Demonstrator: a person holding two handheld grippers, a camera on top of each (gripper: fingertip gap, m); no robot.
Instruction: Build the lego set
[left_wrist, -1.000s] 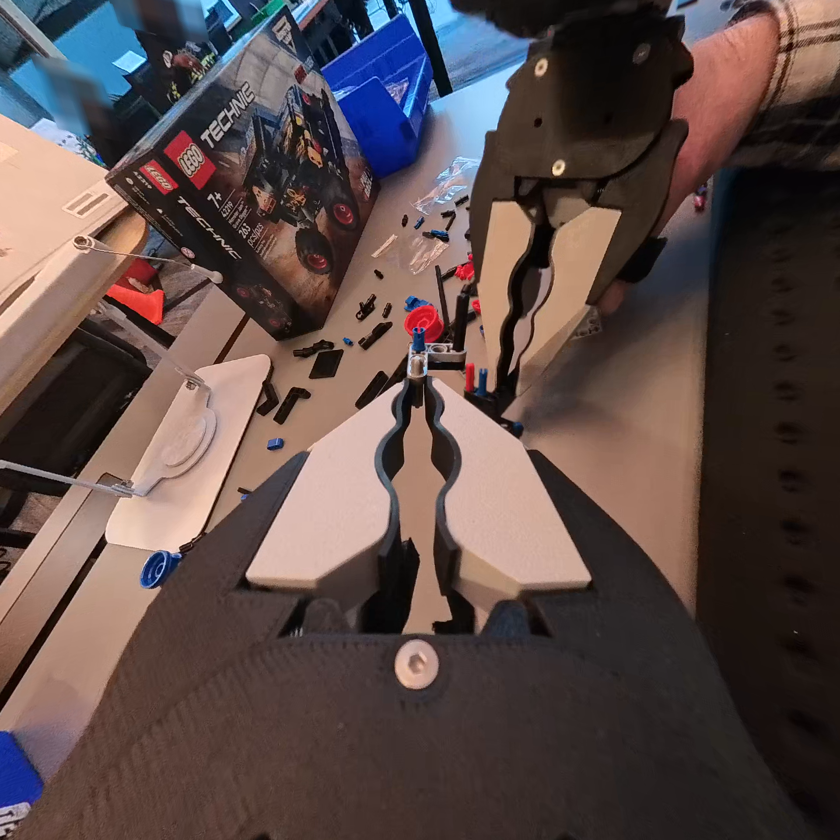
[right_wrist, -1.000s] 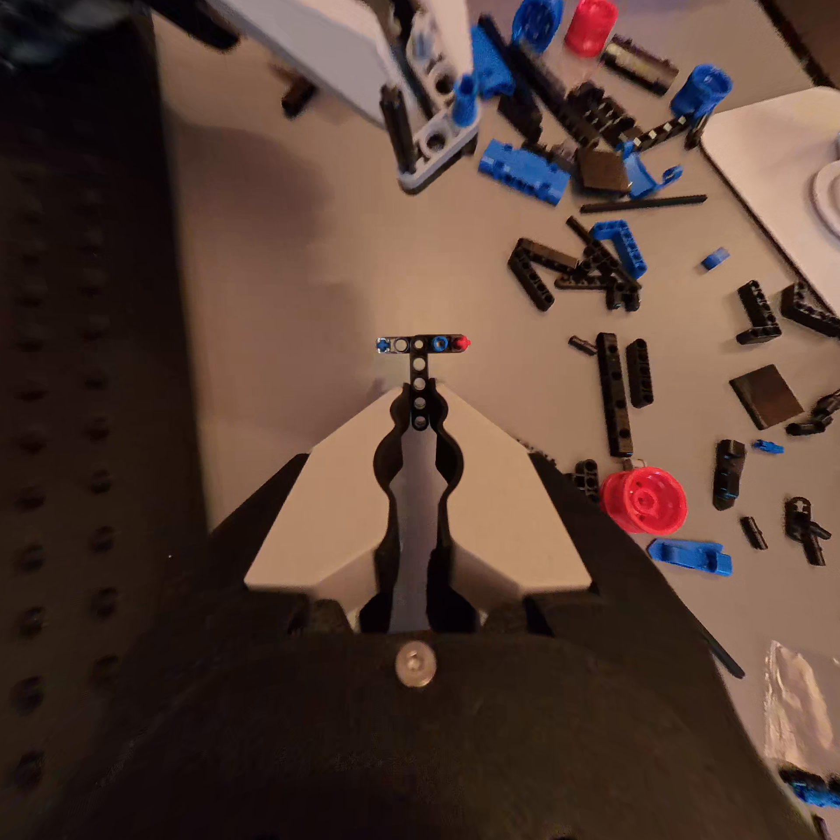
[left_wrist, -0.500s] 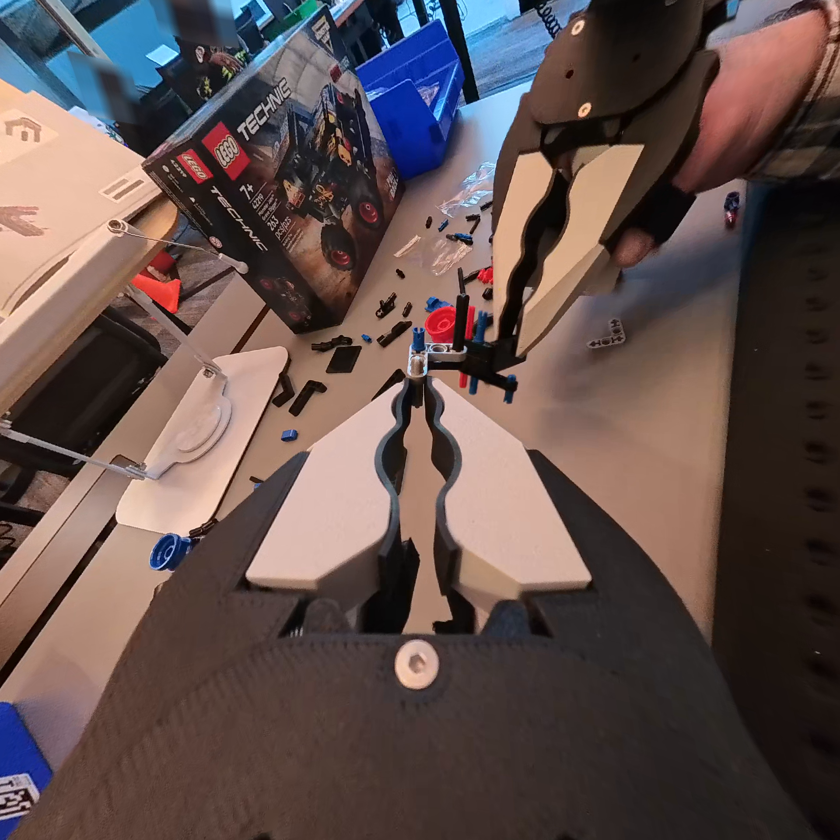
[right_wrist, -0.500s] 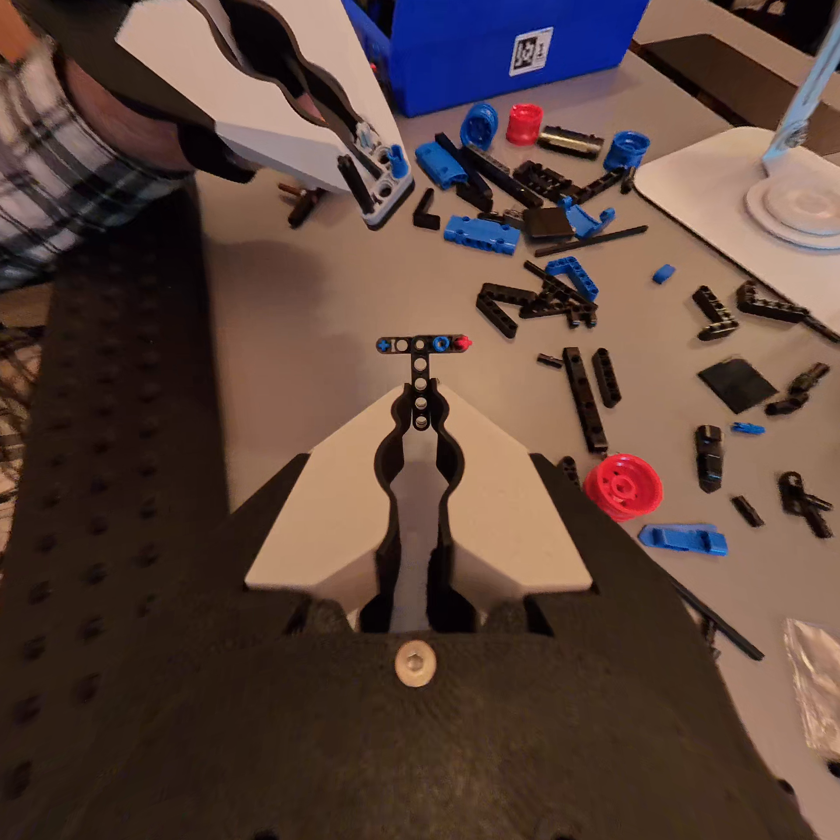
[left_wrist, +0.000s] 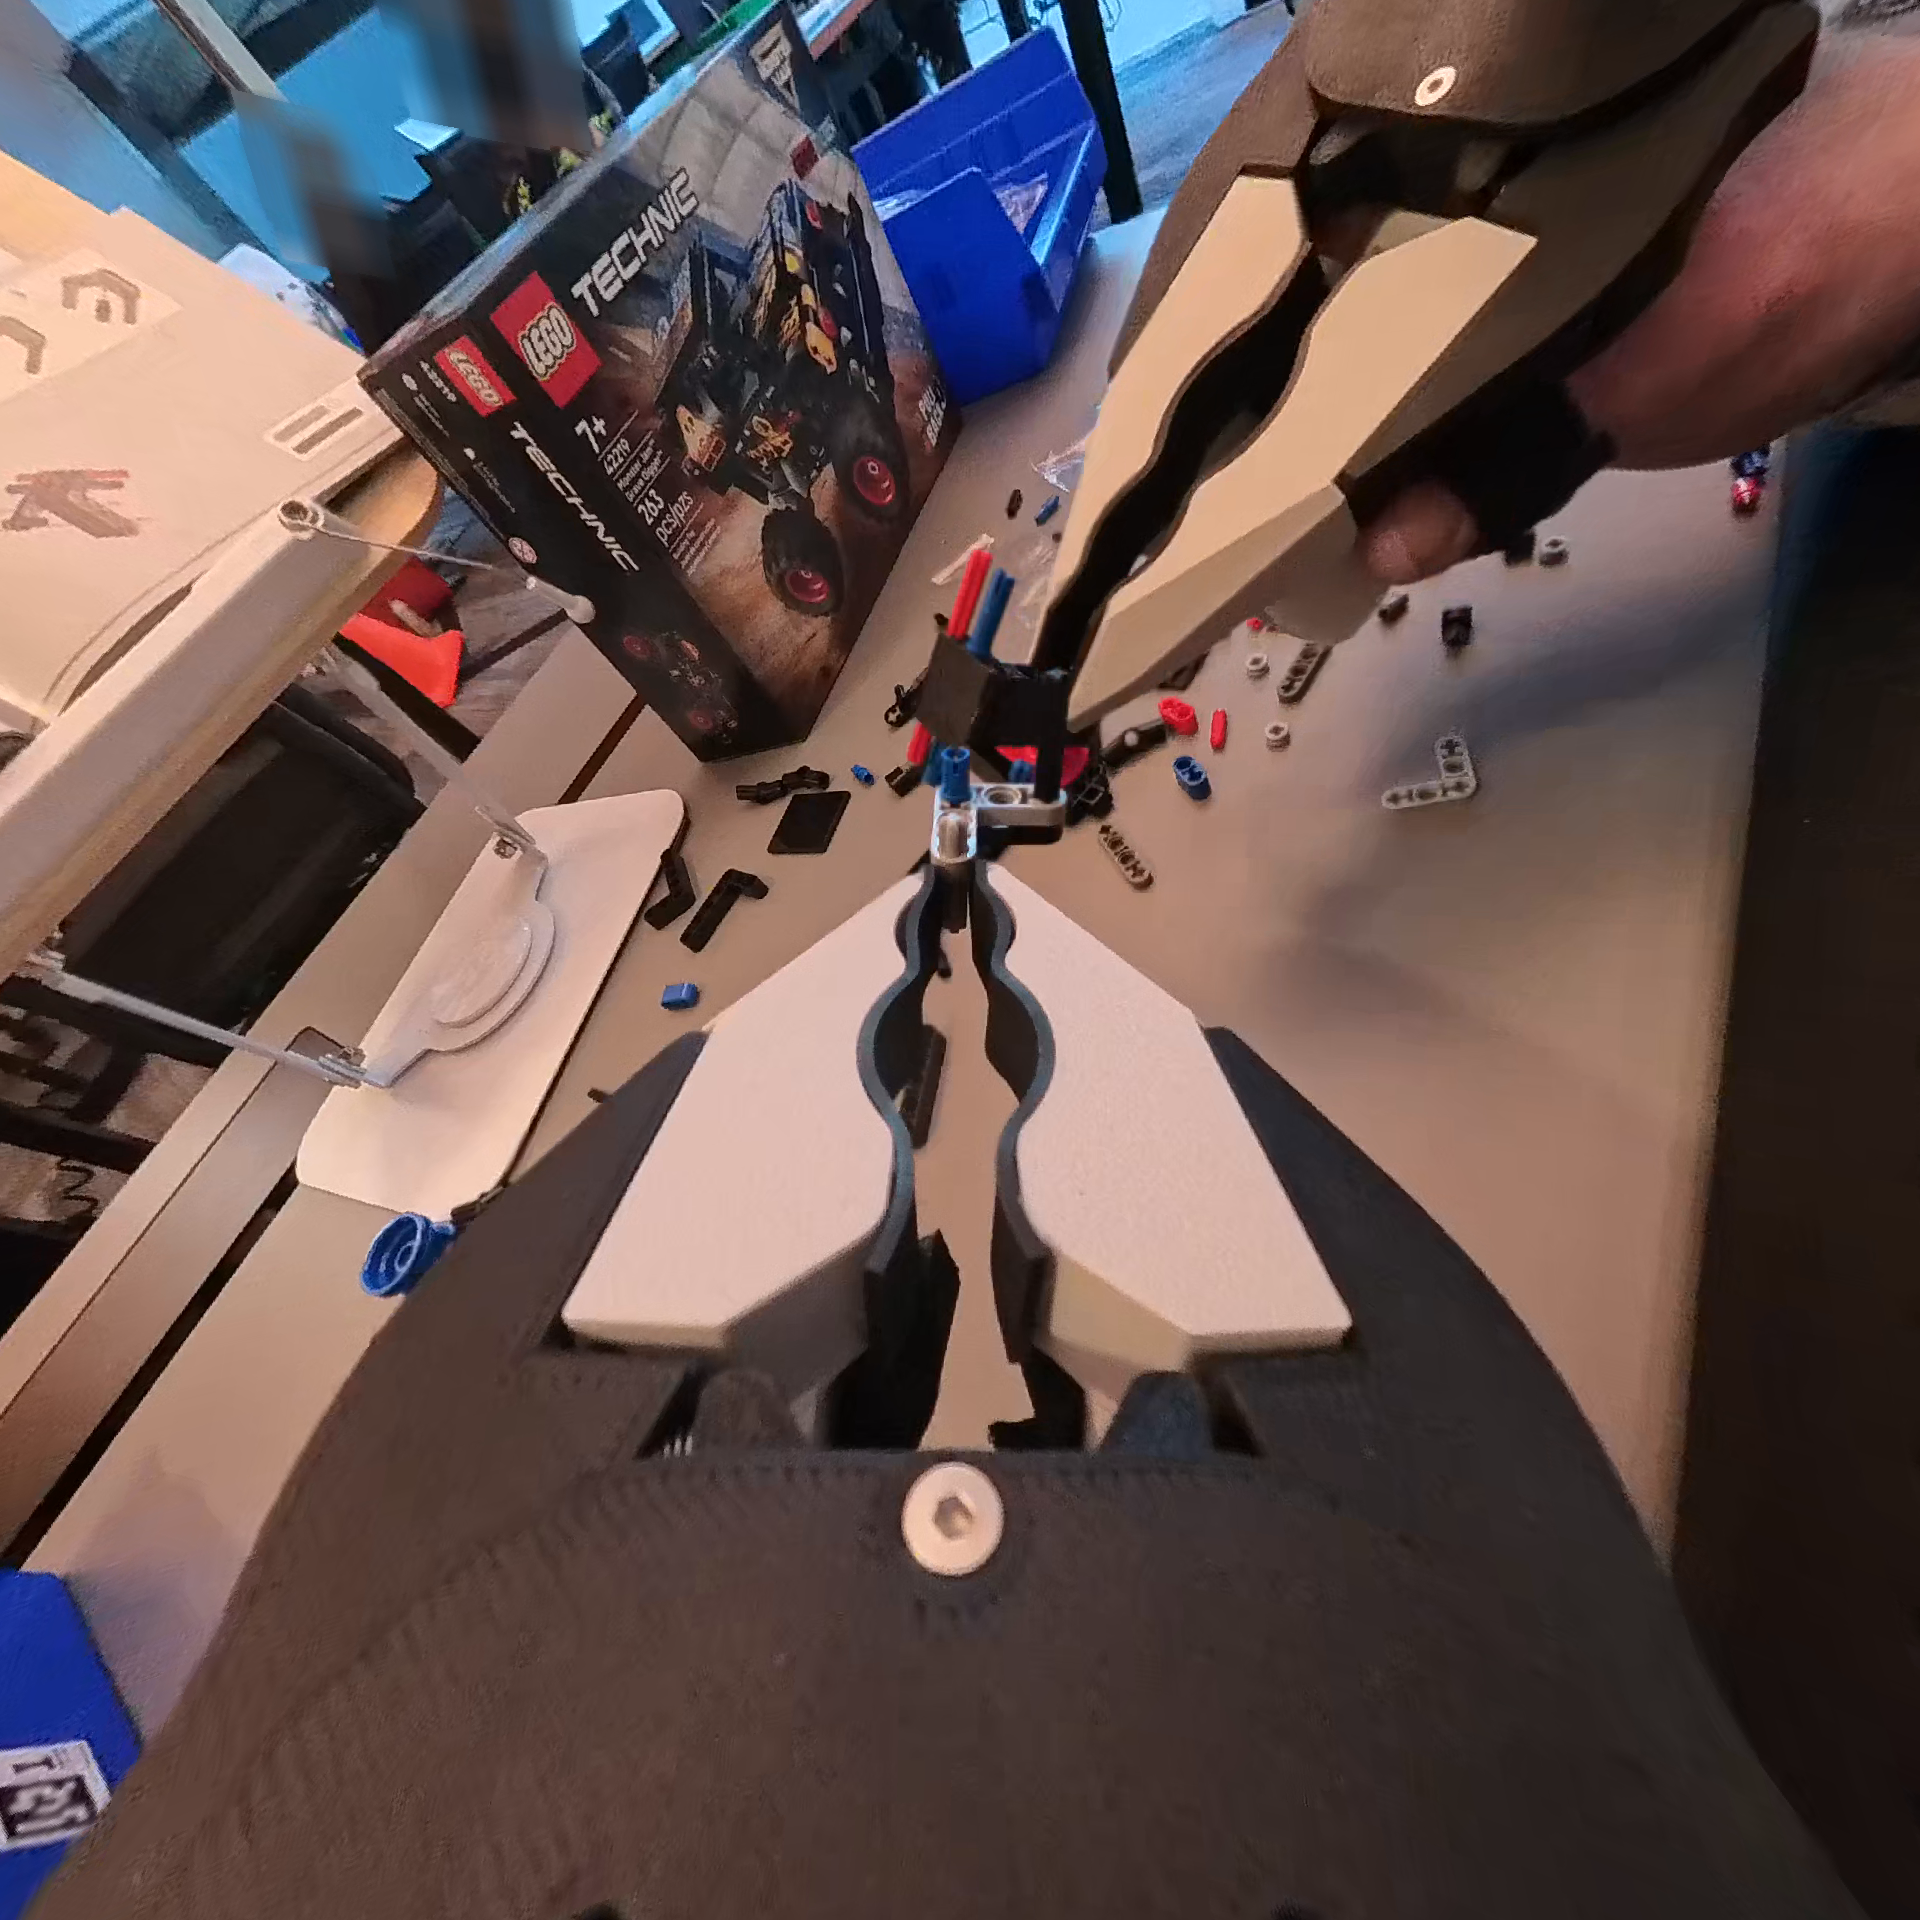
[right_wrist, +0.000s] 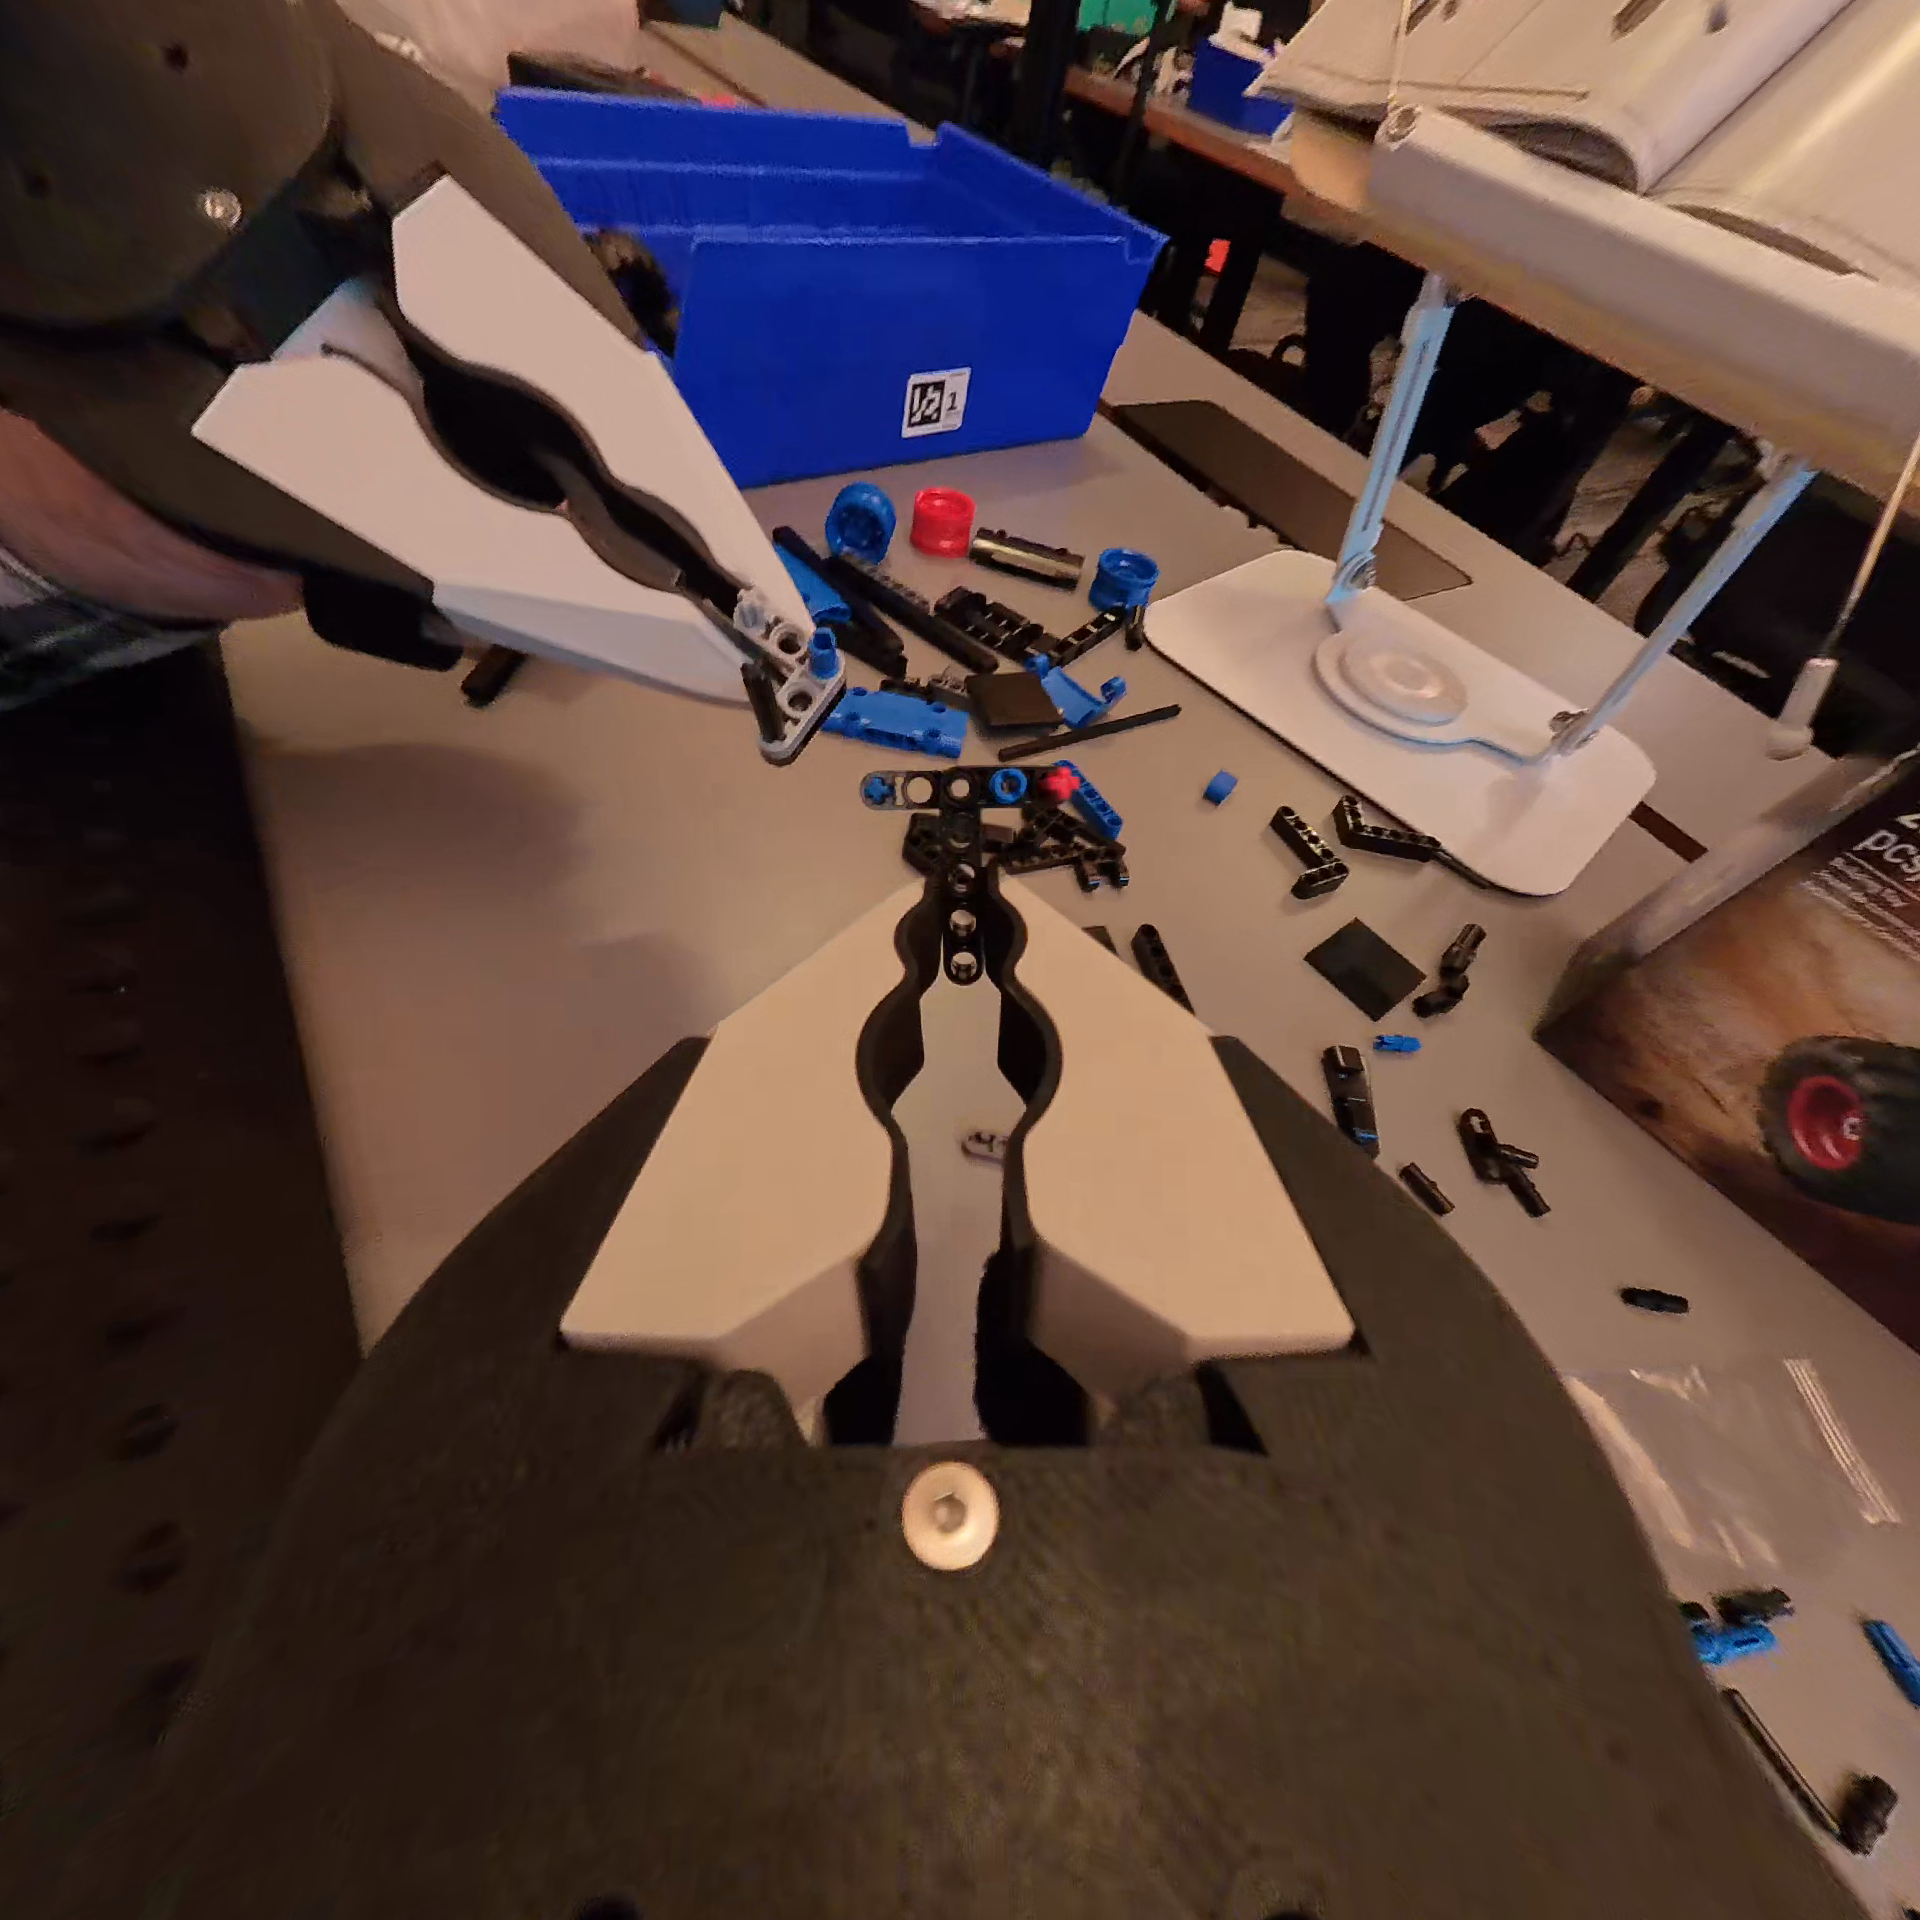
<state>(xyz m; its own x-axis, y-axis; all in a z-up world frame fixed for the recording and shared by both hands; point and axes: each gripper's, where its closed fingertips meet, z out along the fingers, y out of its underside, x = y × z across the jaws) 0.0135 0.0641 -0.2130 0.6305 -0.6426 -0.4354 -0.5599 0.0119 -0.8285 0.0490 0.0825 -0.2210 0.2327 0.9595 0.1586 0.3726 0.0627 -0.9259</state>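
Right gripper (right_wrist: 961, 925) has its fingers pinched tight on the stem of a black T-shaped beam (right_wrist: 961, 831), whose crossbar, beyond the tips, carries blue pins and a red one. Left gripper (left_wrist: 954, 868) is likewise clamped, gripping a light grey L-shaped beam (left_wrist: 992, 816) with a blue pin standing up at its corner. In the left wrist view the two held pieces meet just past the left tips; whether they are joined is unclear. Under both lies the grey table (right_wrist: 582, 935), strewn with loose black and blue parts, and a red wheel hub (right_wrist: 940, 520) farther out. Beyond that sits a blue bin (right_wrist: 883, 312), and right of the tips a white lamp base (right_wrist: 1392, 707). The set's box (left_wrist: 686, 447) stands left of the left fingers.
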